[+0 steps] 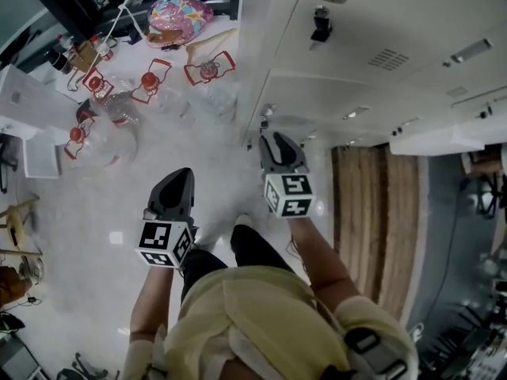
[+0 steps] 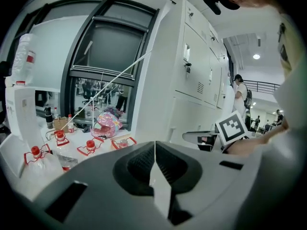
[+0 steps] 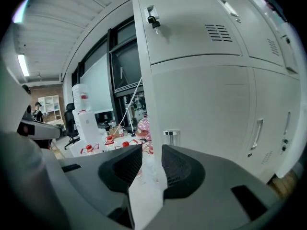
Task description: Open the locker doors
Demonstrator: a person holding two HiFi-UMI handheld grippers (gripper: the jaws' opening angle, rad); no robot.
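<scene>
A bank of pale grey lockers (image 1: pixel 356 62) fills the right side of the head view, doors shut where I can see them. My right gripper (image 1: pixel 273 138) points at the bank's left end, just short of a small metal handle (image 1: pixel 267 115). In the right gripper view its jaws (image 3: pixel 151 152) stand apart with nothing between them, and that handle (image 3: pixel 171 134) lies just beyond the tips on the lower door. The upper door carries a padlocked latch (image 3: pixel 152 20). My left gripper (image 1: pixel 178 174) hangs lower left, away from the lockers; its jaws (image 2: pixel 154 150) are shut and empty.
Several clear water jugs with red caps (image 1: pixel 119 109) and a pink patterned helmet (image 1: pixel 179 14) crowd the white floor left of the lockers. A wood-look floor strip (image 1: pixel 372 212) runs along the right. A person (image 2: pixel 240 92) stands far down the locker row.
</scene>
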